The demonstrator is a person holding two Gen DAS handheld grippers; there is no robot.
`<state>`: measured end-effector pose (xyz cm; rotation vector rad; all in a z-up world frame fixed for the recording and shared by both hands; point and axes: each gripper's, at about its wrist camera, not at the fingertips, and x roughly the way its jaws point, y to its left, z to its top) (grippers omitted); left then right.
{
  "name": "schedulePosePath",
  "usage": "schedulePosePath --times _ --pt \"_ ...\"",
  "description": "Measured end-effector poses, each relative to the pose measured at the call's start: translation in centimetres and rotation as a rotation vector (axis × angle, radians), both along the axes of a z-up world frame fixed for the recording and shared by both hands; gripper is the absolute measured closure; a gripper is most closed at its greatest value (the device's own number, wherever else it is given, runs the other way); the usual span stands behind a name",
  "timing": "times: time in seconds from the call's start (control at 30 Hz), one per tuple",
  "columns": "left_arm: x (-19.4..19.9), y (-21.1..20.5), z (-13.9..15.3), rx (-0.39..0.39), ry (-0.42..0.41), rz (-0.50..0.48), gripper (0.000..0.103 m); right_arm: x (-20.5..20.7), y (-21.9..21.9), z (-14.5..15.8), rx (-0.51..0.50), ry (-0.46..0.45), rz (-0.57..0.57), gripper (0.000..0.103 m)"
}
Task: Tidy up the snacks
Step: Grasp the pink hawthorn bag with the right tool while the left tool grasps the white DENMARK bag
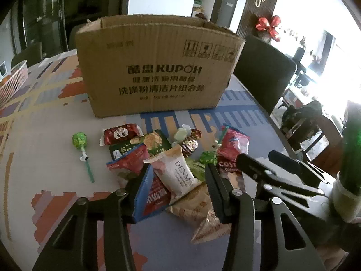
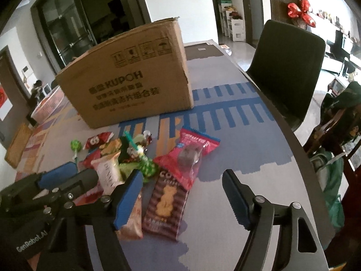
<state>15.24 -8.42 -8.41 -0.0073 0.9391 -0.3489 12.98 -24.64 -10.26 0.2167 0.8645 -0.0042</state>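
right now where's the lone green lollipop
The green lollipop lies alone on the table, left of the snack pile, in front of the cardboard box.

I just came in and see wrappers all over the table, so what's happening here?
A person with a gripper in each hand is sorting a pile of snacks on the table, in front of an open cardboard box. The left gripper is open, its fingers either side of a white packet. The right gripper is open too, just above a brown biscuit packet. Neither holds anything. A green lollipop lies apart to the left.
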Motion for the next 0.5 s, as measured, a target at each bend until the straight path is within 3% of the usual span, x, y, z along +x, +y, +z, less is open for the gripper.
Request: schedulePosePath --times 0.5 --pt "2.0 -1.5 -2.5 0.037 0.080 0.025 0.065 3.9 -1.5 -2.0 0.120 0.053 -0.035 0.041"
